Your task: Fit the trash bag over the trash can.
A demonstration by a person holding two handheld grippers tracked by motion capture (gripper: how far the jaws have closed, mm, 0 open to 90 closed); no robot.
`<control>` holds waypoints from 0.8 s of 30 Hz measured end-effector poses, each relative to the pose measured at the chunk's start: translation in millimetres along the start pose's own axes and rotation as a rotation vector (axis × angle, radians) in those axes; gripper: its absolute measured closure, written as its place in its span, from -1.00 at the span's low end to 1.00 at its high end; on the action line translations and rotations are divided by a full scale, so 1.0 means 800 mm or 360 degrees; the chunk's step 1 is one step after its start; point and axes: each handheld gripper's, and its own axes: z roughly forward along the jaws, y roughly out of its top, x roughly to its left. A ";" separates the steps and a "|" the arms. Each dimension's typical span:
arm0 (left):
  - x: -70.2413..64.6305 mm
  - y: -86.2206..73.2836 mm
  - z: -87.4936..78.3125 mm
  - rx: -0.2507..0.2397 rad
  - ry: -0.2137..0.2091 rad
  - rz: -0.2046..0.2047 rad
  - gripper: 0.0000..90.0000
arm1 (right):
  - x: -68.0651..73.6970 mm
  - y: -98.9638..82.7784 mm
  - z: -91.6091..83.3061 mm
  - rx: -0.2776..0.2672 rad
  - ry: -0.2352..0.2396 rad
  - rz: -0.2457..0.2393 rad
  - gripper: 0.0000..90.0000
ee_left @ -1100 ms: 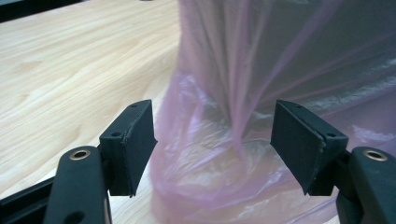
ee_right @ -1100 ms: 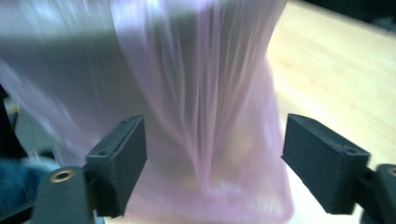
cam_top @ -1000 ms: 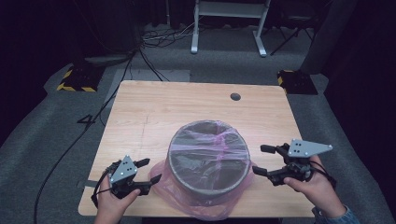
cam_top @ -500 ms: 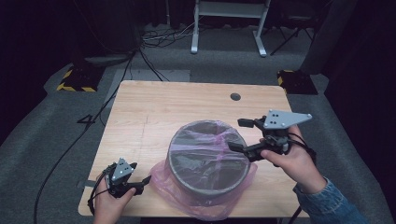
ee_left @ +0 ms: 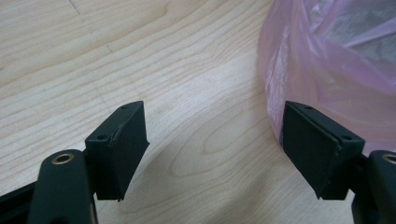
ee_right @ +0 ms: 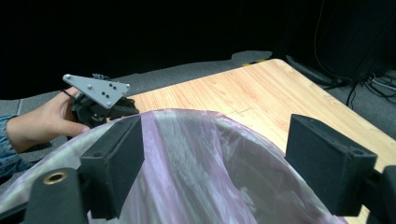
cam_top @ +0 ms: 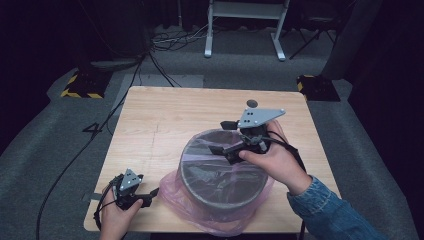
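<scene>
A round grey bin (cam_top: pixel 220 195) lined with a pink plastic bag (cam_top: pixel 172 192) stands on the near half of the wooden table (cam_top: pixel 165 120). My left gripper (cam_top: pixel 150 196) lies low at the table's front left corner, pointing at the bag's loose skirt (ee_left: pixel 336 60). Its jaws have just been opening and stand open (ee_left: pixel 215 135) over bare wood, the right jaw close beside the bag. My right gripper (cam_top: pixel 221 136) hovers over the bin's far rim, open (ee_right: pixel 215 144), with the bag-covered rim (ee_right: pixel 196 158) below it. The left gripper (ee_right: pixel 100 100) also appears across the bin in the right gripper view.
A small dark round spot (cam_top: pixel 252 103) marks the table's far side. Beyond the table are a white frame's legs (cam_top: pixel 245 30), floor cables (cam_top: pixel 150 60) and yellow-black striped blocks (cam_top: pixel 80 85).
The right gripper has swung left and up, from beside the bin's right edge to over its far rim. The left gripper has sunk toward the front left corner of the table.
</scene>
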 end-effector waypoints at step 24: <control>0.002 -0.002 0.008 0.0051 -0.0008 0.0020 -0.63 | 0.008 -0.040 0.075 0.0366 0.0049 -0.0015 -0.60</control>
